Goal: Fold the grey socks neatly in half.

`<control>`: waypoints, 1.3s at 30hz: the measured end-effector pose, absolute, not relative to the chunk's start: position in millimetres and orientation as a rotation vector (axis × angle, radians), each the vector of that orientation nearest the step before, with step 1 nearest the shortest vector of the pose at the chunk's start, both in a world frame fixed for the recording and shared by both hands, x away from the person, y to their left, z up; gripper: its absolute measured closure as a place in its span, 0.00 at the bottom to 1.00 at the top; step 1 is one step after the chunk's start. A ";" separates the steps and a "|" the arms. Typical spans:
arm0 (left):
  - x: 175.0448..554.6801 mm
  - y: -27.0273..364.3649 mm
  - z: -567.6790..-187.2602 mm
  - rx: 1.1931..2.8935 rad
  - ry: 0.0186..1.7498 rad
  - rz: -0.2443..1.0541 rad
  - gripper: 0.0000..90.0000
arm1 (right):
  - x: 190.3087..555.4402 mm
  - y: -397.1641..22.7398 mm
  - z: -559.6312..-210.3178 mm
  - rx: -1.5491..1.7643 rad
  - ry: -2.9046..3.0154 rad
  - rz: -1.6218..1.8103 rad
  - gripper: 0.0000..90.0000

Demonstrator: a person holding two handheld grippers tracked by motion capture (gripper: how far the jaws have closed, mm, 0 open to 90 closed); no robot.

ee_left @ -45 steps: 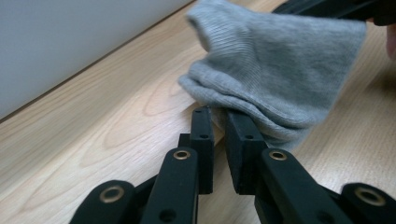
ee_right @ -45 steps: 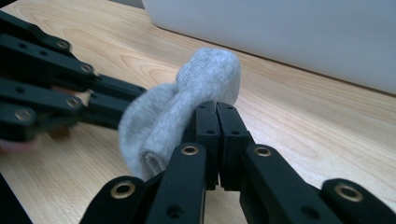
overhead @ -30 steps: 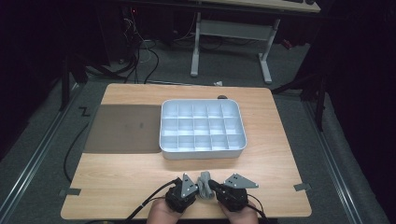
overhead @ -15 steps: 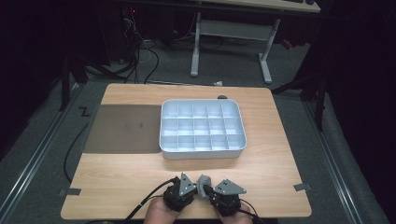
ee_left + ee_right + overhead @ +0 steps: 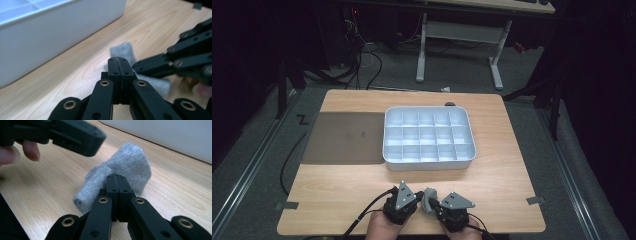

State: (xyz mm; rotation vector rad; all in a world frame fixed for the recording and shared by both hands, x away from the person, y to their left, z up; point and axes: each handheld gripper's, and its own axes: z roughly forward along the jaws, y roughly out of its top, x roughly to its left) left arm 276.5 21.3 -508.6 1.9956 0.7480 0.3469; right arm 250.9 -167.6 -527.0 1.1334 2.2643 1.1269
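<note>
Table's near edge [image 5: 337, 227]: sock [image 5: 428, 199], open room.

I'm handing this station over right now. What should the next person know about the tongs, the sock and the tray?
Left tongs: jaws shut, tips against the grey sock; whether cloth is pinched is unclear.
Right tongs: jaws shut, tips at the sock; a pinch cannot be confirmed either.
The sock lies bunched on the table near the front edge, between both tongs, apart from the white divided tray.
Done: both tongs brought to the sock.
Left: likely moving the sock into the tray, whose compartments look empty.
</note>
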 end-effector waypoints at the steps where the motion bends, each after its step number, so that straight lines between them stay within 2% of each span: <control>1: 276.5 21.3 -508.6 1.996 0.748 0.347 1.00 | 250.9 -167.6 -527.0 1.133 2.264 1.127 1.00; 7: 279.0 12.3 -513.5 1.986 0.735 0.327 1.00 | 251.1 -167.7 -527.5 1.134 2.267 1.138 1.00; 23: 277.6 12.3 -522.7 2.031 0.737 0.375 1.00 | 253.6 -176.7 -522.6 1.206 2.219 1.178 1.00; 24: 277.1 12.1 -523.4 2.033 0.736 0.381 1.00 | 251.1 -181.8 -517.5 1.256 2.187 1.240 0.92; 25: 276.8 12.3 -523.5 2.037 0.735 0.382 1.00 | 251.1 -181.8 -517.5 1.256 2.187 1.240 0.92; 26: 276.0 12.2 -524.4 2.039 0.737 0.386 1.00 | 249.5 -184.8 -514.4 1.313 2.178 1.307 0.86; 27: 276.0 12.2 -524.4 2.039 0.737 0.386 1.00 | 249.5 -184.8 -514.4 1.313 2.178 1.307 0.86; 28: 275.1 12.0 -527.0 2.047 0.741 0.381 1.00 | 248.1 -185.4 -514.3 1.357 2.184 1.350 0.78; 29: 275.1 12.0 -527.0 2.047 0.741 0.381 1.00 | 248.1 -185.4 -514.3 1.357 2.184 1.350 0.78; 30: 273.7 11.4 -530.5 2.057 0.745 0.376 1.00 | 247.7 -183.6 -516.9 1.381 2.181 1.337 0.70; 32: 272.9 11.2 -531.2 2.059 0.746 0.373 1.00 | 248.2 -183.4 -518.5 1.398 2.191 1.313 0.67; 39: 273.4 12.4 -530.3 2.060 0.746 0.358 1.00 | 249.4 -186.7 -523.4 1.374 2.201 1.226 0.69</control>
